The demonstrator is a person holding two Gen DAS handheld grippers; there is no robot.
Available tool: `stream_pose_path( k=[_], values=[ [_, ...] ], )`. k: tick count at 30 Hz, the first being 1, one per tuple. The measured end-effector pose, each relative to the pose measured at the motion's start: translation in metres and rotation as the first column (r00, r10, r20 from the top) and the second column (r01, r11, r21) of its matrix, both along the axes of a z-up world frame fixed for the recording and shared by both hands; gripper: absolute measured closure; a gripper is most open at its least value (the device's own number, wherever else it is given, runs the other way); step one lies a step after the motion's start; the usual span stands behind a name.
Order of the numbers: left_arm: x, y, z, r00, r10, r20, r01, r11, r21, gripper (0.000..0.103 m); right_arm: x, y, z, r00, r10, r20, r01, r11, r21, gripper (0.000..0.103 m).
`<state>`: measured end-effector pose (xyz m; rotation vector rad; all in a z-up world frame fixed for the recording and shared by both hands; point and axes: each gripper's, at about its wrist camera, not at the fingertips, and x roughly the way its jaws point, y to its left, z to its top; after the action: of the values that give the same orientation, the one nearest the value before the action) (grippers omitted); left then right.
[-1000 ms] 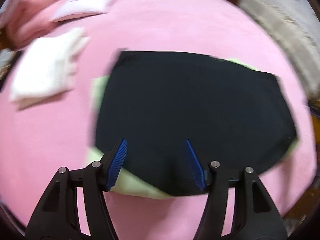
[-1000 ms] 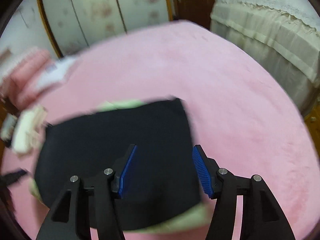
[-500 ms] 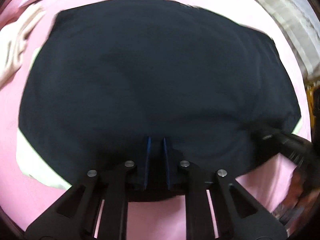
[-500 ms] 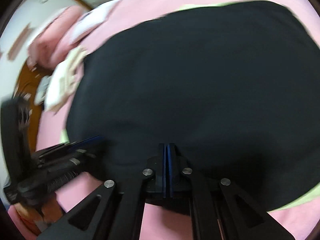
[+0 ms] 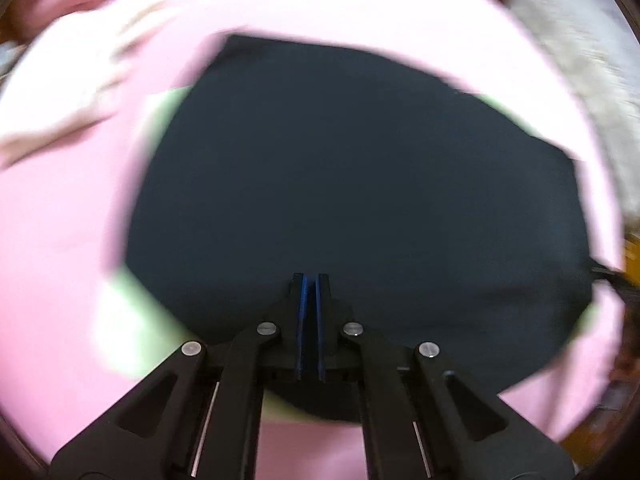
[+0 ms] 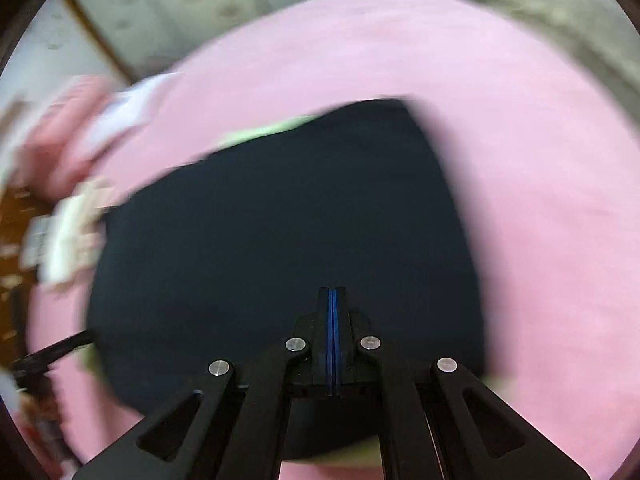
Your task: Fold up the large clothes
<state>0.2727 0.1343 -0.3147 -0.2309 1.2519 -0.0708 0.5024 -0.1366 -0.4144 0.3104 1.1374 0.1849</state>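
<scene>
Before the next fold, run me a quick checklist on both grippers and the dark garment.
1. Left gripper fingers together at the dark garment's near edge: ok.
2. Right gripper fingers together: ok.
3. Cloth actually pinched between either pair of fingers: cannot tell.
4. Garment lying flat on the pink bed cover: ok.
5. Light green layer sticking out under the dark cloth: not ok.
6. Pictures sharp enough to judge edges: not ok.

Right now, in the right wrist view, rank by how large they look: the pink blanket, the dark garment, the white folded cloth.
1. Pink blanket, largest.
2. Dark garment.
3. White folded cloth, smallest; blurred at the left edge and farther off, so its true size is unsure.
</scene>
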Motion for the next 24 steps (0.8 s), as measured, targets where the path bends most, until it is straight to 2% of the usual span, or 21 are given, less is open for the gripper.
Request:
stream_pose_path(
  k=[2, 4, 6, 9, 12, 14, 15, 18, 19, 20, 21, 22, 23, 24],
  values=[
    [0.017, -0.03, 0.001, 0.998, -0.054, 0.02, 0.055, 0.996, -0.064, 0.102, 0.017, 0.036, -0.019, 0.997, 0.077, -0.033, -0.071, 0.986, 0.151, 0.103],
    [0.039, -0.054, 0.0, 0.994, -0.097, 0.052, 0.101, 0.991, -0.088, 0.102, 0.047, 0.078, -0.045, 0.985, 0.159, -0.062, -0.139, 0.96, 0.243, 0.103],
    [0.065, -0.073, -0.007, 0.991, -0.118, 0.064, 0.122, 0.991, -0.061, 0.102, 0.057, 0.105, -0.056, 0.977, 0.208, -0.047, -0.193, 0.955, 0.224, 0.103],
    [0.096, -0.074, -0.026, 0.996, -0.076, 0.043, 0.076, 0.997, -0.017, 0.102, 0.086, 0.116, -0.07, 0.981, 0.191, -0.019, -0.182, 0.96, 0.213, 0.103],
    [0.118, -0.058, -0.038, 0.997, -0.022, 0.07, 0.025, 0.999, -0.041, 0.102, 0.119, 0.098, -0.073, 0.989, 0.149, -0.009, -0.144, 0.97, 0.194, 0.103],
    [0.123, -0.046, -0.037, 0.993, -0.002, 0.122, -0.004, 0.999, 0.051, 0.102, 0.138, 0.078, -0.073, 0.993, 0.12, 0.003, -0.118, 0.975, 0.19, 0.103],
    [0.123, -0.033, -0.038, 0.991, 0.021, 0.131, -0.033, 0.996, 0.088, 0.102, 0.142, 0.061, -0.074, 0.996, 0.087, 0.001, -0.086, 0.981, 0.174, 0.103],
    [0.116, 0.001, -0.038, 0.989, 0.077, 0.126, -0.081, 0.996, 0.028, 0.102, 0.146, -0.004, -0.073, 0.999, -0.041, -0.001, 0.041, 0.994, 0.097, 0.103],
    [0.114, 0.008, -0.037, 0.987, 0.089, 0.13, -0.096, 0.994, 0.045, 0.102, 0.144, -0.027, -0.073, 0.997, -0.081, 0.004, 0.08, 0.995, 0.064, 0.103],
    [0.11, 0.016, -0.036, 0.984, 0.106, 0.144, -0.121, 0.988, 0.093, 0.102, 0.139, -0.049, -0.073, 0.994, -0.111, 0.008, 0.11, 0.994, 0.026, 0.103],
    [0.104, 0.028, -0.034, 0.975, 0.147, 0.165, -0.187, 0.947, 0.261, 0.102, 0.136, -0.069, -0.072, 0.988, -0.155, 0.014, 0.156, 0.986, -0.051, 0.103],
    [0.101, 0.04, -0.037, 0.969, 0.183, 0.168, -0.235, 0.894, 0.383, 0.102, 0.132, -0.084, -0.072, 0.983, -0.184, 0.02, 0.185, 0.978, -0.093, 0.103],
    [0.099, 0.055, -0.042, 0.963, 0.22, 0.156, -0.268, 0.848, 0.457, 0.102, 0.128, -0.101, -0.072, 0.976, -0.218, 0.018, 0.218, 0.968, -0.12, 0.103],
    [0.094, 0.082, -0.055, 0.955, 0.27, 0.122, -0.294, 0.819, 0.493, 0.102, 0.124, -0.114, -0.071, 0.968, -0.249, 0.009, 0.248, 0.96, -0.132, 0.103]
  ],
)
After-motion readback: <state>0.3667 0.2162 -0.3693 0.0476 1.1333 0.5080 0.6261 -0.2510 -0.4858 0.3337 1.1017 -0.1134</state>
